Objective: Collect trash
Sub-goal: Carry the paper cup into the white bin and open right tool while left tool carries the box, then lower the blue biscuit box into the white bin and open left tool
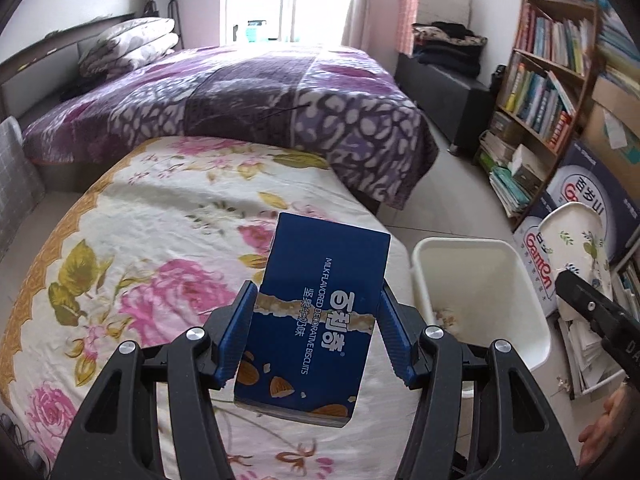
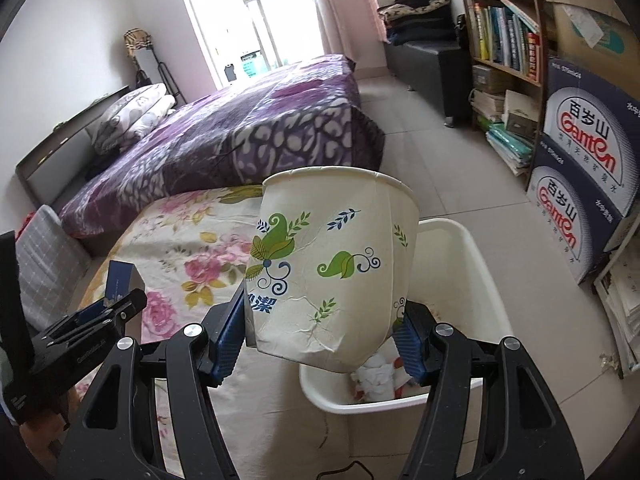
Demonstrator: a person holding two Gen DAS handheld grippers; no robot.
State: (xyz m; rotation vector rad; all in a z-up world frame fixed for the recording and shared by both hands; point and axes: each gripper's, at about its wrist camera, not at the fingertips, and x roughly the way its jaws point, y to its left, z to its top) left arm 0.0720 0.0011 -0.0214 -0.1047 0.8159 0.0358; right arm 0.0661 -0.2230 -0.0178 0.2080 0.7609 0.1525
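— What's the surface under me?

— A bed (image 1: 168, 216) with a floral sheet, cream with pink roses, filling the lower left of my left wrist view. Nothing loose lies on the sheet that I can see. A purple patterned quilt (image 1: 256, 100) lies across its far end, upper centre, folded pillows (image 1: 128, 44) at upper left.

— And the floor?

— Pale tile floor (image 2: 436, 160), right side. A white bin (image 2: 472, 280) stands on it just beside the bed edge, crumpled white scraps (image 2: 380, 372) inside. Stacked blue cartons (image 2: 580, 184) stand far right.

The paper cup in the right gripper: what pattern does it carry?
Green leaves and dark blue swirls on cream, seen best on the paper cup in the right wrist view.
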